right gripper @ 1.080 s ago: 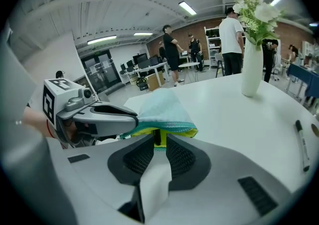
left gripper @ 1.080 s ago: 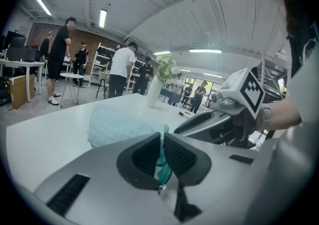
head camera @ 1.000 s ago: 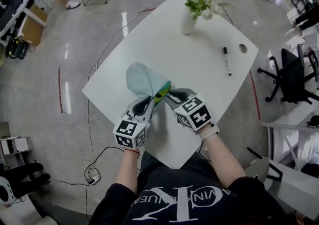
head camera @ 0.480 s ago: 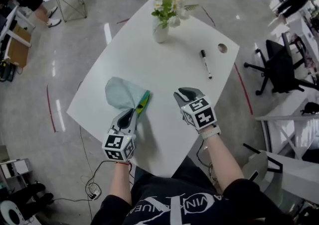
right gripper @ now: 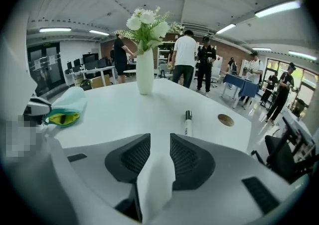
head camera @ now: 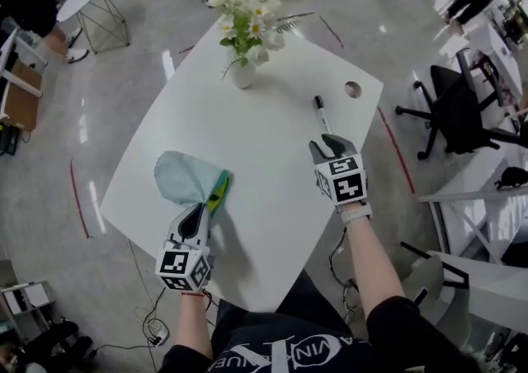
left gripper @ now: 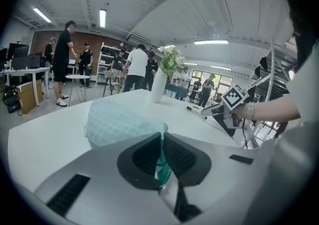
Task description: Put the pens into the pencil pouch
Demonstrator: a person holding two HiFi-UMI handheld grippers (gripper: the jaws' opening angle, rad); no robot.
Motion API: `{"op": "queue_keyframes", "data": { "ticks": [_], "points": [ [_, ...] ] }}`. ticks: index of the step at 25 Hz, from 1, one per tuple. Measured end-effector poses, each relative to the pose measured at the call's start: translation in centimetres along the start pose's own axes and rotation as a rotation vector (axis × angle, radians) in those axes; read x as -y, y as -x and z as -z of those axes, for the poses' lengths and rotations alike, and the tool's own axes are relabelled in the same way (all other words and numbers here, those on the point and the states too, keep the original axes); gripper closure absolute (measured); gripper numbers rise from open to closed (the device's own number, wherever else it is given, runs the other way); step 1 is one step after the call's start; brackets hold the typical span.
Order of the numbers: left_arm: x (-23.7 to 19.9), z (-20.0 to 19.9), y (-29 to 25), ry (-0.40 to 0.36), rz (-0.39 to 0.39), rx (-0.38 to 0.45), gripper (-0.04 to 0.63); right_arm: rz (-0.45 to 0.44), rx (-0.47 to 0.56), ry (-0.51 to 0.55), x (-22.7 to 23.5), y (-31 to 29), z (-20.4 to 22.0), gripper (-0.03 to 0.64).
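From the head view, my left gripper [head camera: 203, 208] lies low on the near left of the white table [head camera: 272, 190], its jaws clenched on the mouth edge of the pale blue pencil pouch [head camera: 183, 179], which lies flat on the tabletop with its yellow-green lining showing at the opening. My right gripper [head camera: 329, 146] hangs over the far right of the table, its tips just short of a black-capped pen [head camera: 321, 114] that lies alone on the surface, well apart from the pouch. A white vase of flowers [head camera: 242, 73] stands at the far side, and a round cable hole [head camera: 353, 89] sits near the right edge. In the left gripper view, the two dark pads are nearly together with teal fabric pinched between them, the body of the pouch spreading out beyond the tips; the other gripper shows across the table by the pen. In the right gripper view, the jaws have just been opening and stand apart with nothing between them, only bare tabletop in the gap; the pen lies a little beyond the right jaw, pointing away, and the pouch rests far off to the left.
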State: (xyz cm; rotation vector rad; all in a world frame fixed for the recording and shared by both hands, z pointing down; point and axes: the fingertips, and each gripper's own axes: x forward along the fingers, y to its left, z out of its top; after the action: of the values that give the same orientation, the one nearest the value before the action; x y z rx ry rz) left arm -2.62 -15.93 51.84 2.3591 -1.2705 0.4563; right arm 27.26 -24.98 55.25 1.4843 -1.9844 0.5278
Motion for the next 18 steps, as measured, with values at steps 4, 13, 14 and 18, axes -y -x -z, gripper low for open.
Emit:
{"op": "queue_keyframes", "data": {
  "ticks": [4, 13, 14, 18],
  "points": [
    [0.0, -0.2, -0.2, -0.005, -0.008, 0.004, 0.572, 0.059, -0.01, -0.004, 2.8, -0.9, 0.2, 0.476],
    [0.1, -0.2, -0.1, -0.005, -0.017, 0.003, 0.572, 0.055, -0.086, -0.083, 4.5, -2.6, 2.2, 0.46],
    [0.0, -0.2, 0.0, -0.005, -0.019, 0.003, 0.572, 0.053, -0.086, -0.085, 4.4, -2.6, 2.2, 0.468],
    [-0.2, -0.2, 0.3, 0.009, -0.027, 0.004, 0.572, 0.039, -0.076, -0.116, 4.3, -2.7, 2.2, 0.488]
  ]
}}
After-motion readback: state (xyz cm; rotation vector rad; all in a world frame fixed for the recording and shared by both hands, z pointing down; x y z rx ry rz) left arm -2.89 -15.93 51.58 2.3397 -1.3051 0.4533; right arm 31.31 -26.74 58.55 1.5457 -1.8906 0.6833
